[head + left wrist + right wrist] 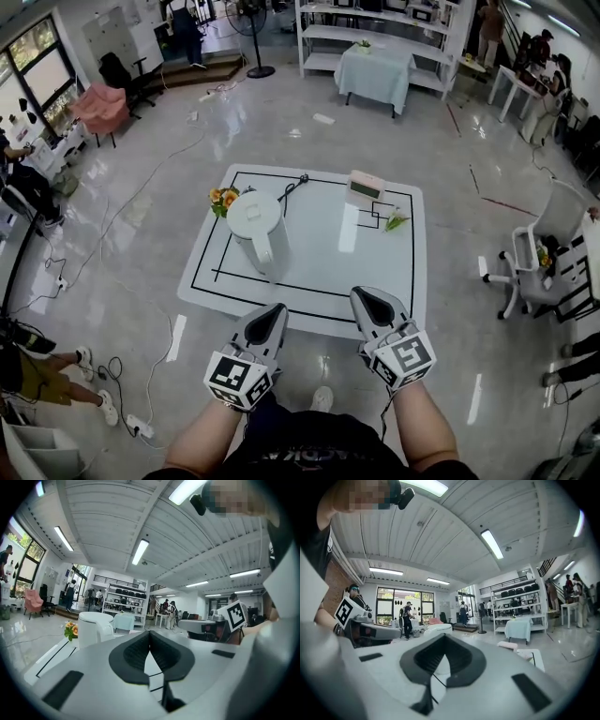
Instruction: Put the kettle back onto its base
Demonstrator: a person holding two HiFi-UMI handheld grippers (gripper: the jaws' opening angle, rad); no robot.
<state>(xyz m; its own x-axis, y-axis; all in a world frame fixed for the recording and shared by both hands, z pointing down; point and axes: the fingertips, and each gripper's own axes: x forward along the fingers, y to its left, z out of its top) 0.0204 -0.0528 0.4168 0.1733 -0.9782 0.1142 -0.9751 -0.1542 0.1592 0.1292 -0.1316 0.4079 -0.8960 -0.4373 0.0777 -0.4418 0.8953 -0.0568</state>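
A white kettle (253, 228) with its lid closed stands upright on the left half of the white table (323, 258), handle toward me. A black cord (292, 187) runs from behind it toward the far edge. I see no separate base; anything under the kettle is hidden. In the left gripper view the kettle (95, 628) is ahead and left of the jaws. My left gripper (275, 310) and right gripper (362, 296) hover side by side at the table's near edge, short of the kettle. Both are shut with nothing between the jaws.
Yellow flowers (223, 198) lie just left of the kettle. A pink box (365, 186) and a small green sprig (395, 221) sit at the table's far right. Black lines mark the tabletop. A white chair (548, 253) stands to the right, and cables trail on the floor at left.
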